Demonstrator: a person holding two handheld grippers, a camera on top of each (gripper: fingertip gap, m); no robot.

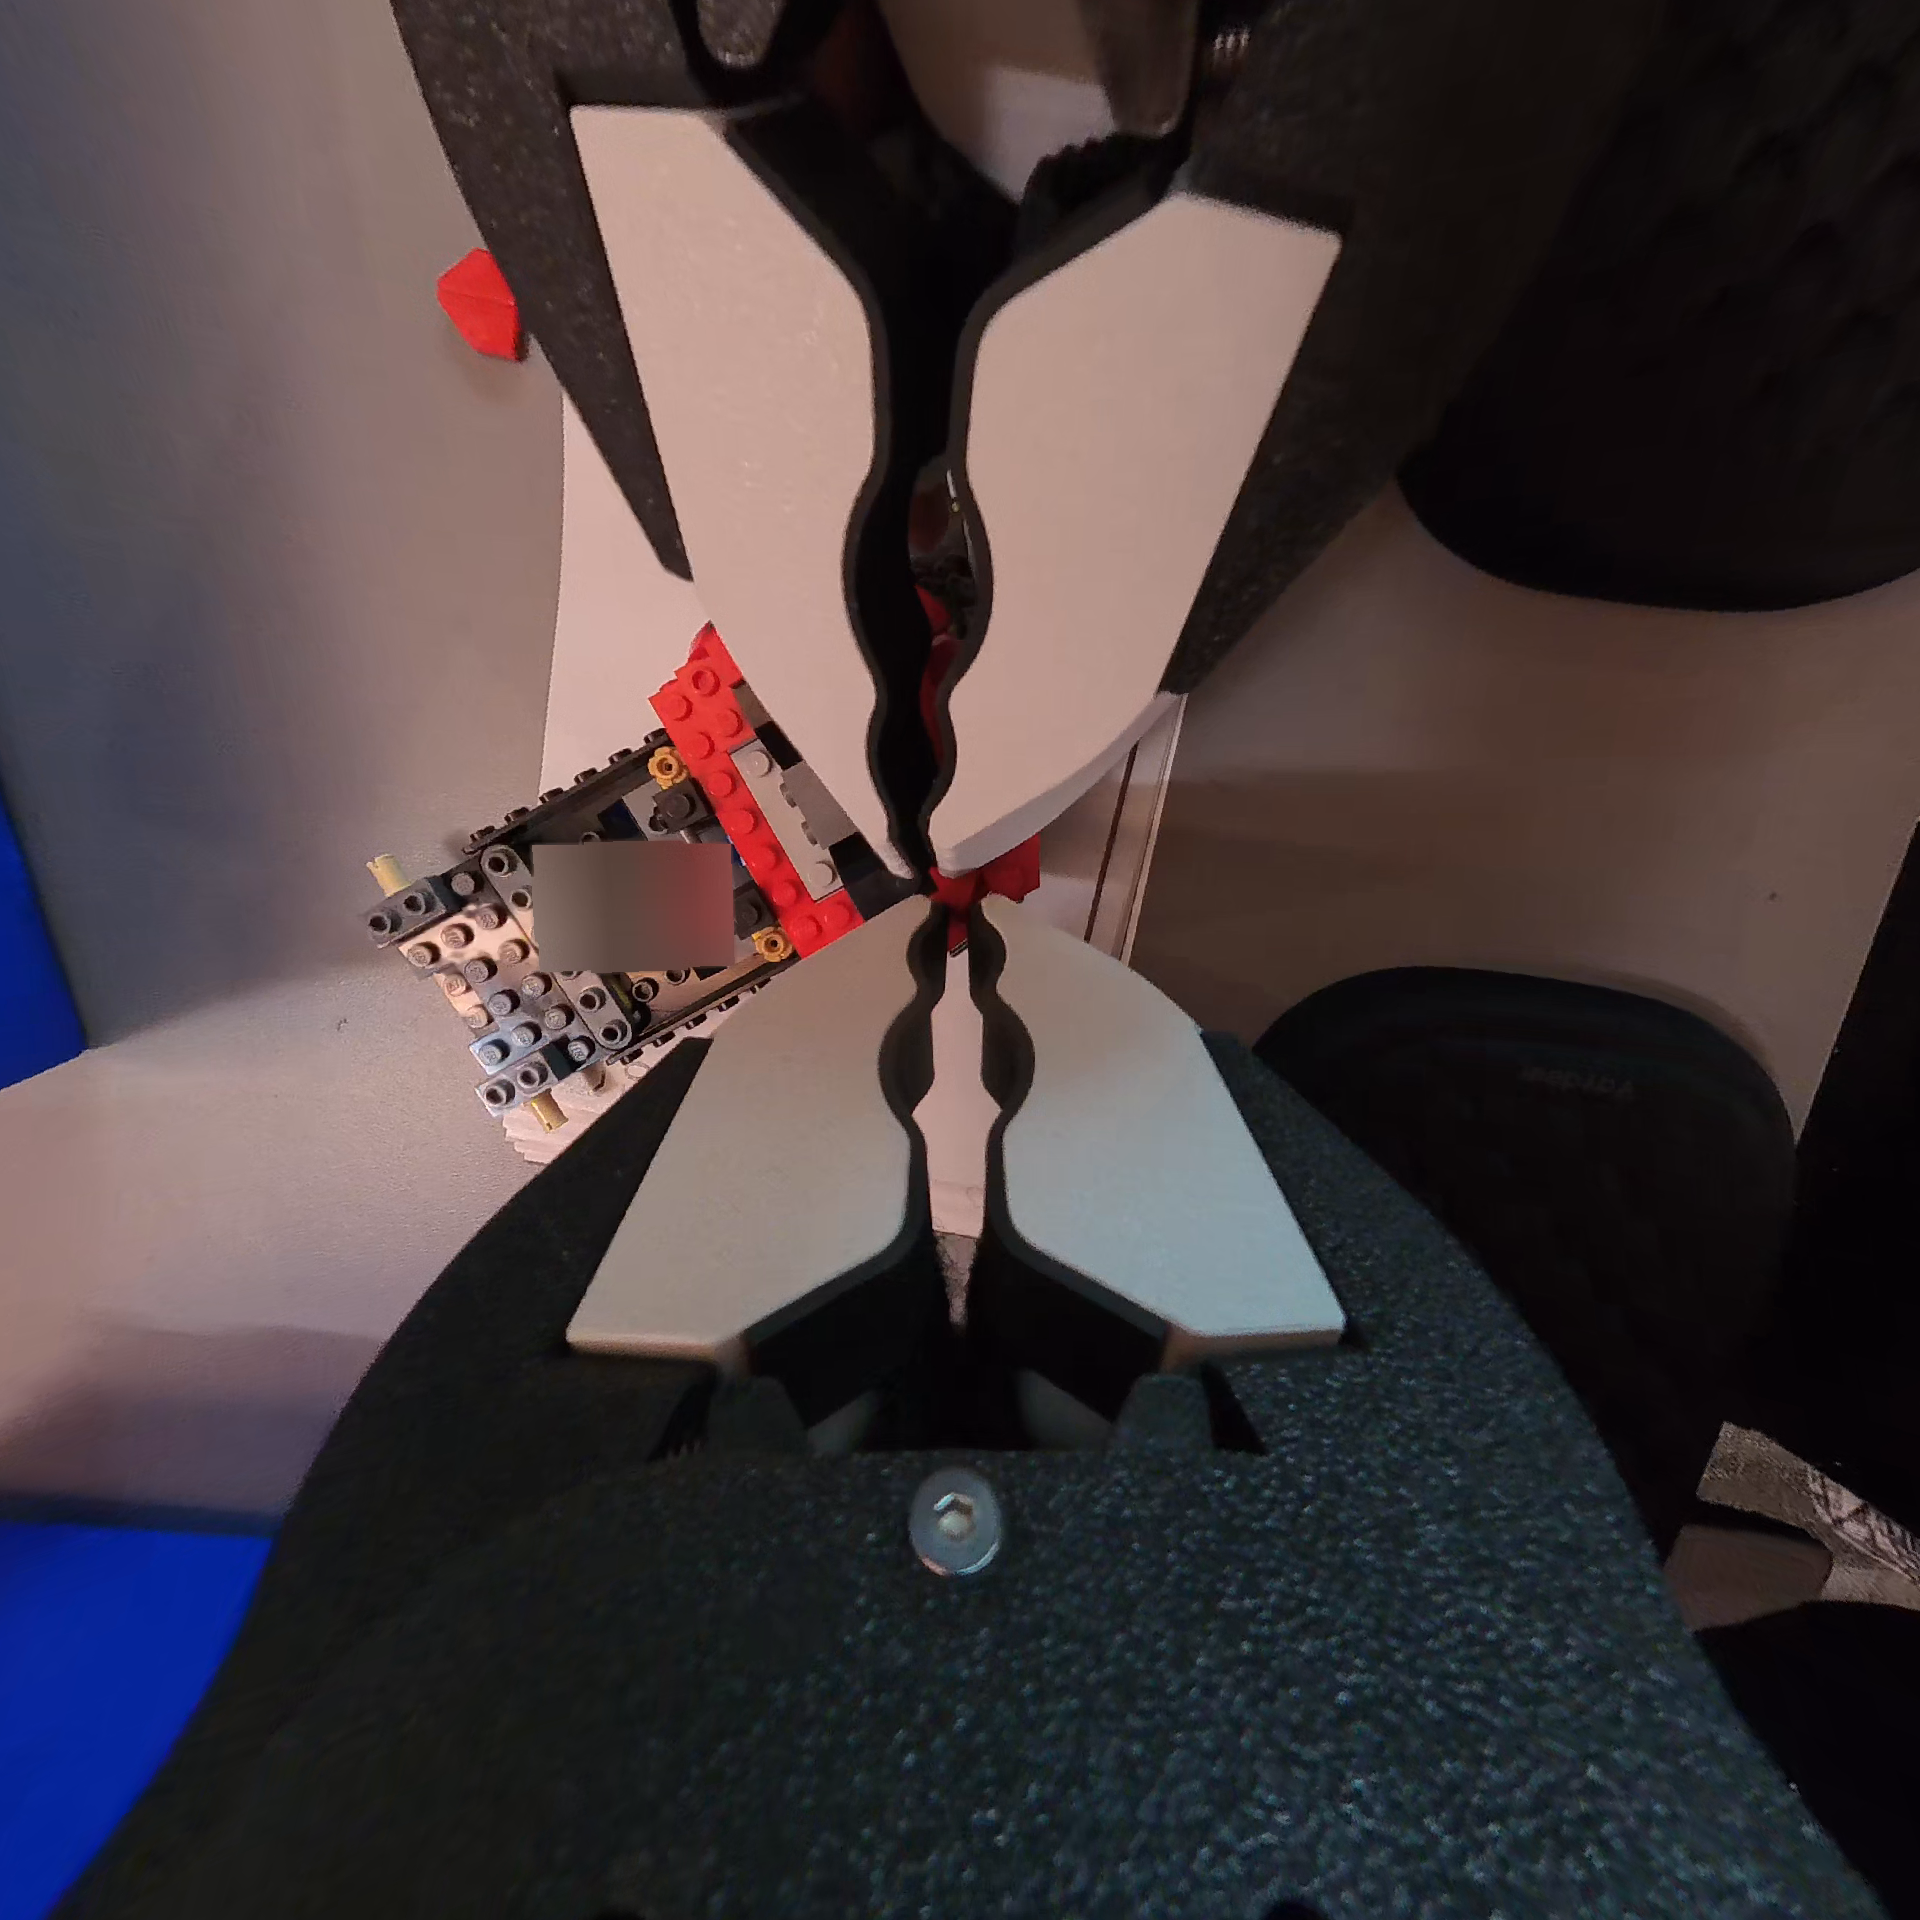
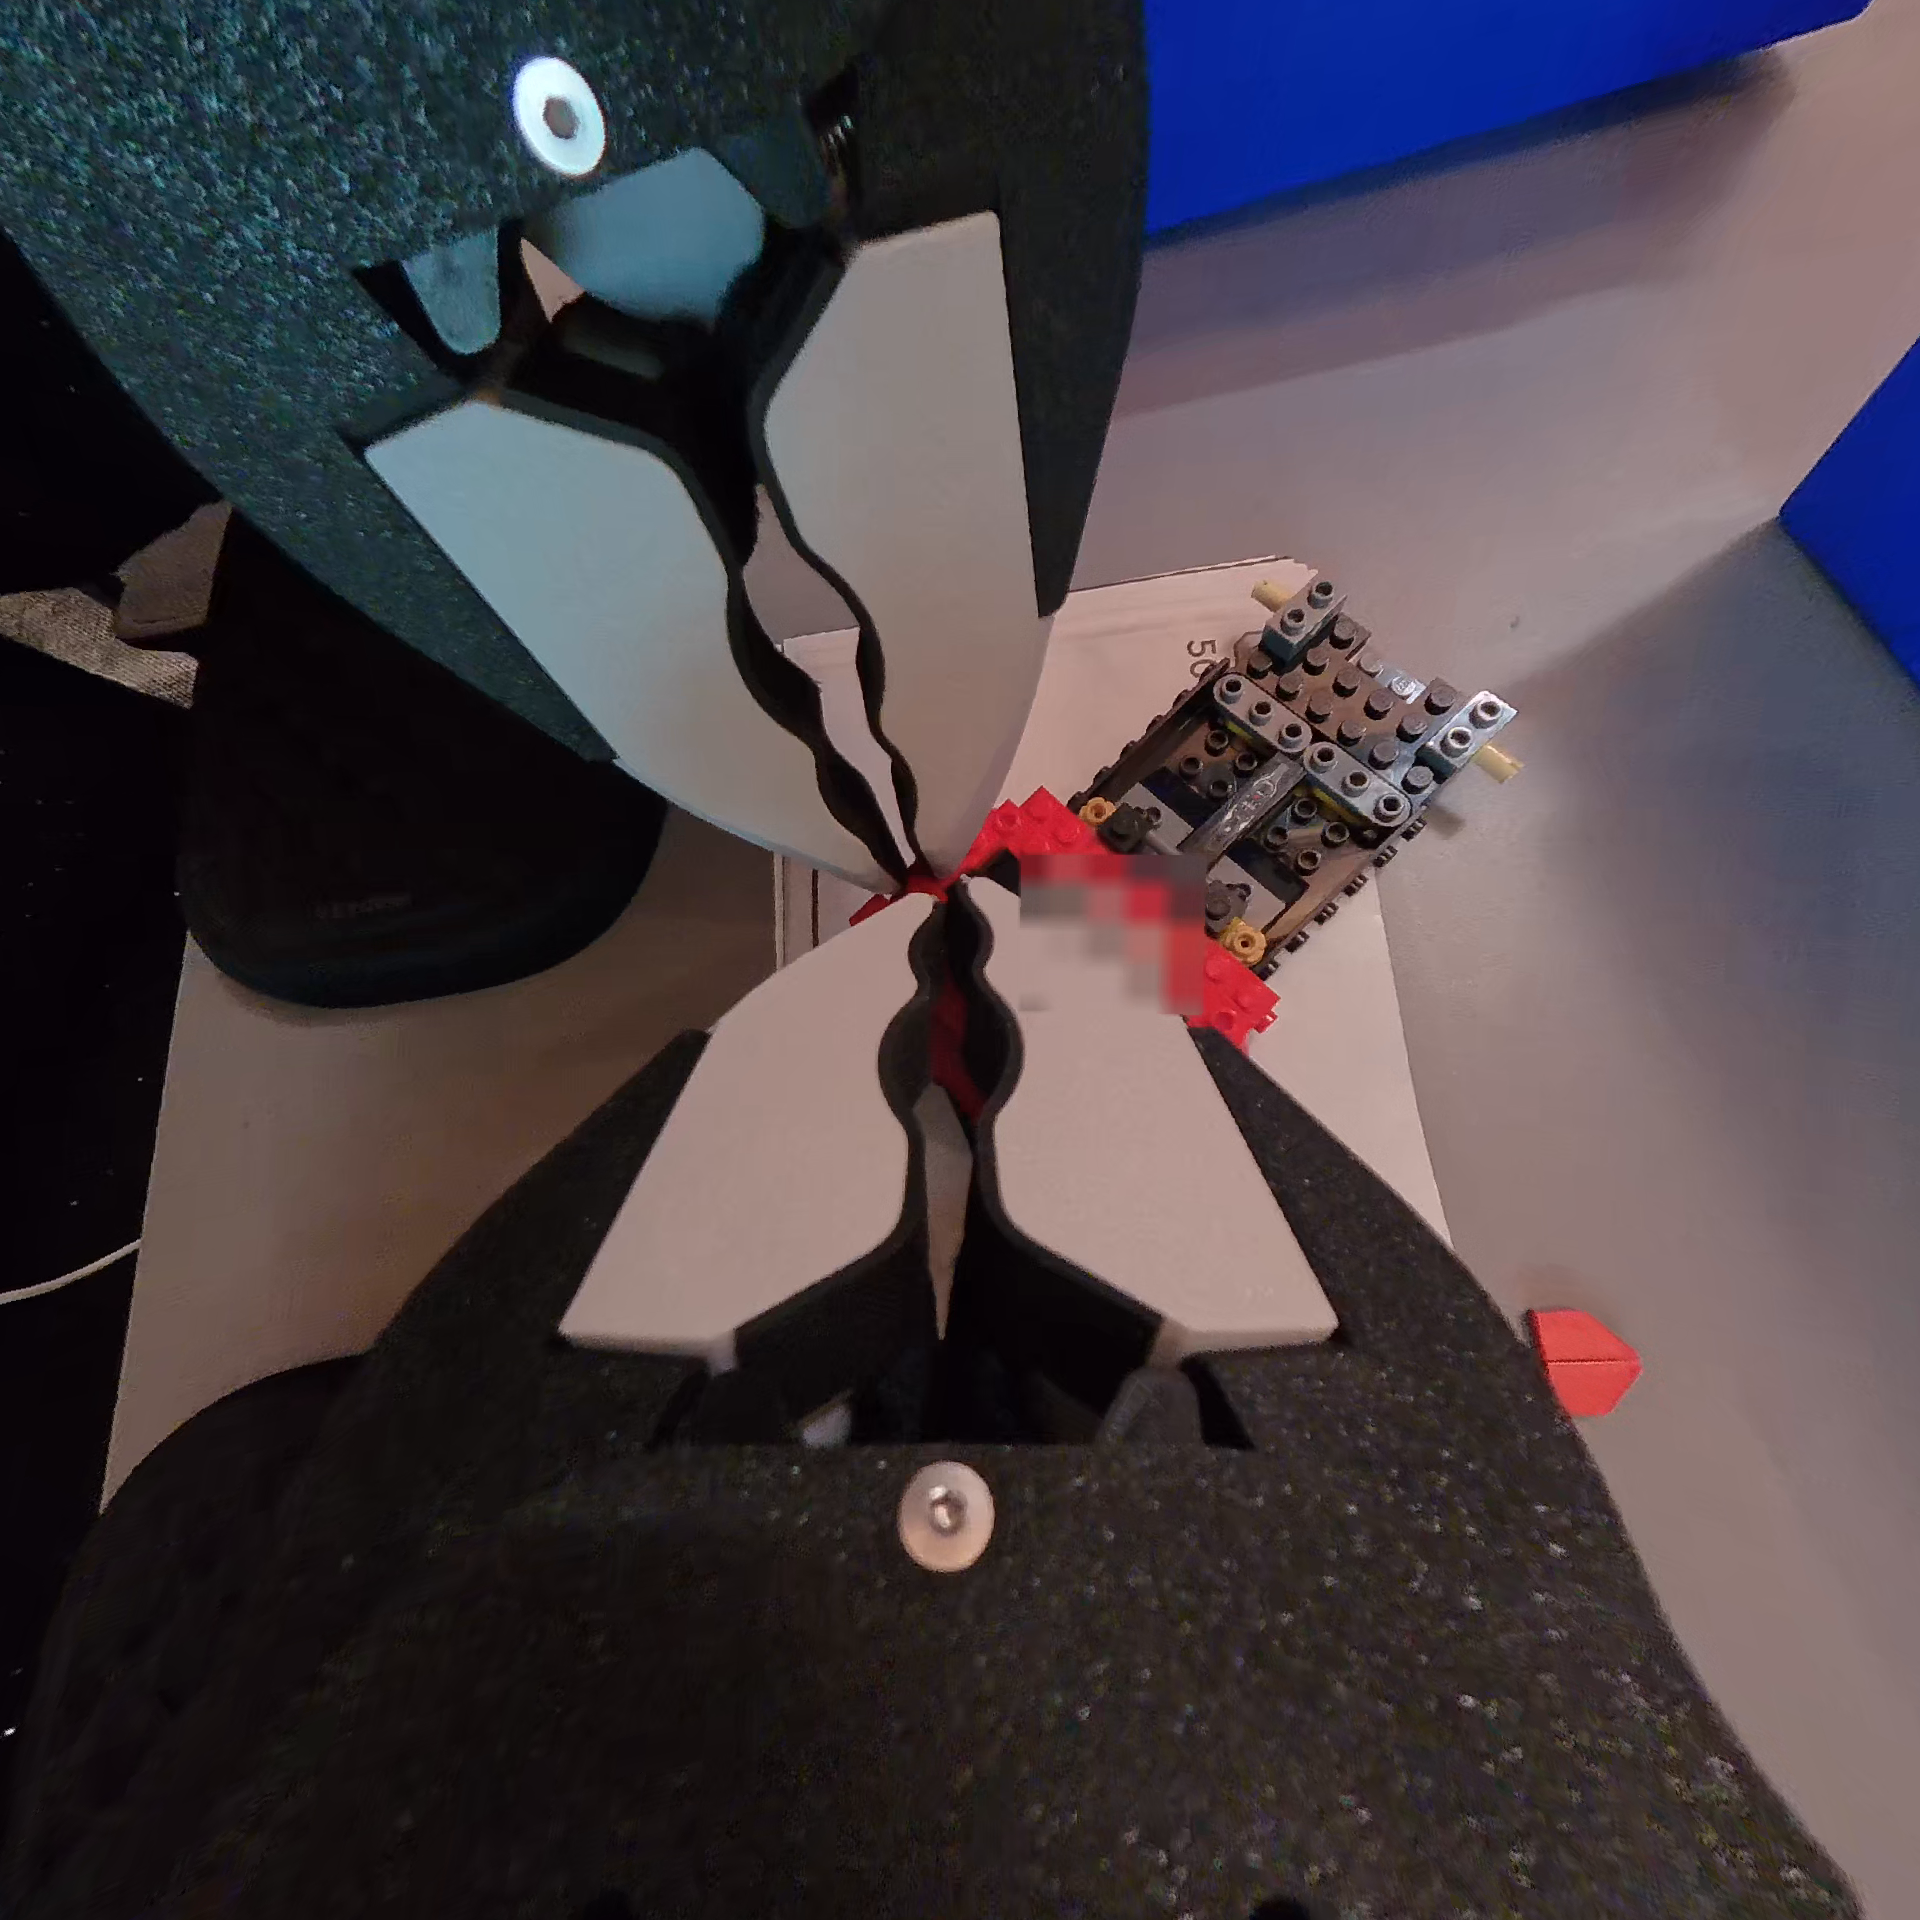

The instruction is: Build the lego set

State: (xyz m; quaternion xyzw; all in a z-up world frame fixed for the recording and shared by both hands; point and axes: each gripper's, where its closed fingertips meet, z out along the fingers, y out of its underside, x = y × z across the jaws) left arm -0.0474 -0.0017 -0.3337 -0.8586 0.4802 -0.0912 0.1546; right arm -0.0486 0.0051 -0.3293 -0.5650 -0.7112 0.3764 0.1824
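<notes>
Above paper sheet (image 2: 1340, 1049), both grippers tip-to-tip clamping red piece (image 1: 961, 891), lego build (image 2: 1299, 790) behind, loose red brick (image 2: 1579, 1361) apart

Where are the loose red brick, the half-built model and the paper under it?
Red brick (image 2: 1581, 1361): right wrist view, on its sloped top.
Model (image 1: 717, 769): left wrist view, on its red studded strip.
Paper (image 2: 1340, 1049): right wrist view, on the bare sheet below the model.

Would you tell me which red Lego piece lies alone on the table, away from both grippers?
The wedge-shaped red piece lying loose beside the white paper. The other small red piece is pinched between the gripper tips.
</notes>
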